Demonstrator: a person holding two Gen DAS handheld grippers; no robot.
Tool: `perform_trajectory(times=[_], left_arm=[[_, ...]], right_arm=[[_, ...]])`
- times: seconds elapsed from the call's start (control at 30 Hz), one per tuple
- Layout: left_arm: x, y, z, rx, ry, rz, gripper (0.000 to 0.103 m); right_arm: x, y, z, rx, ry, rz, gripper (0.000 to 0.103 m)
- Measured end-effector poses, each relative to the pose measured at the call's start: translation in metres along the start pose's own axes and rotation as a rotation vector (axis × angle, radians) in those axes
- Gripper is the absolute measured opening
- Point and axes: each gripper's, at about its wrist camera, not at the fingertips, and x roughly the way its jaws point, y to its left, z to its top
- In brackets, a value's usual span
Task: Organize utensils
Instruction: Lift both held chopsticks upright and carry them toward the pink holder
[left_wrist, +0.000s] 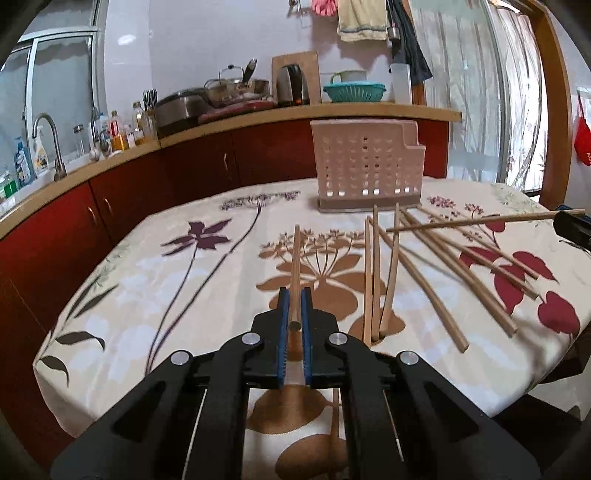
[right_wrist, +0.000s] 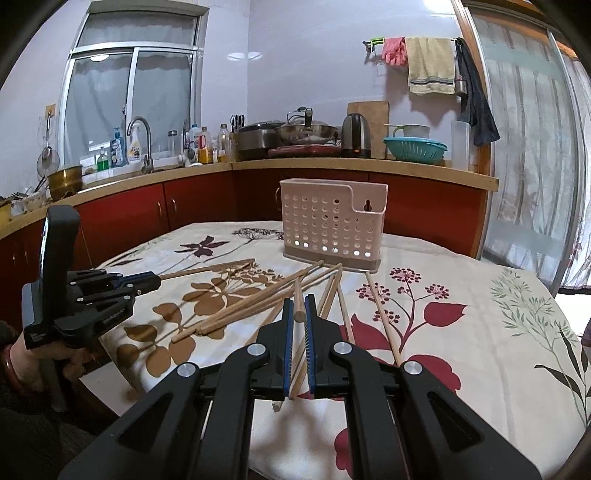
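From the left wrist camera, the left gripper (left_wrist: 294, 295) is clamped on a single chopstick (left_wrist: 294, 266), which runs straight out toward twelve o'clock between the blue pads. Loose chopsticks (left_wrist: 424, 273) lie scattered on the flowered worktop (left_wrist: 147, 280) from one to three o'clock of the gripper, some crossing each other. A pink perforated holder (left_wrist: 364, 168) stands upright at the far edge, about one o'clock, apart from the nearest sticks. At three o'clock the right gripper (left_wrist: 570, 223) shows at the frame edge, with another chopstick (left_wrist: 472, 221) reaching from it toward the middle.

From the right wrist camera, the right gripper (right_wrist: 300, 301) is closed on its chopstick (right_wrist: 298, 301), the round end showing between the pads. The pile of loose chopsticks (right_wrist: 258, 299) fans out on the worktop (right_wrist: 480, 332) from ten to one o'clock. The holder (right_wrist: 330, 221) stands at twelve o'clock beyond them. The left gripper (right_wrist: 157, 282) sits at nine o'clock, its chopstick (right_wrist: 207, 268) pointing toward the holder.
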Motion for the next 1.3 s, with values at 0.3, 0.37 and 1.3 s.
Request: perform_trajectory(times=[0.3,0.37,1.3], left_arm=[[-0.023,0.009,0.024,-0.03,-0.063,0.004,0.007],[-0.028,0.012,0.029,-0.039,-0.075,0.007,0.007],[-0.042,0.038,0.082,-0.099,-0.042,-0.066,0.007]], right_arm=[[-0.013,-0.003,0.021,0.012,-0.044,-0.014,0.007],[-0.015,-0.005,0.025,0.019,-0.05,-0.015,0.007],[-0.01,-0.016,0.06,0.046,-0.102,-0.014,0.007]])
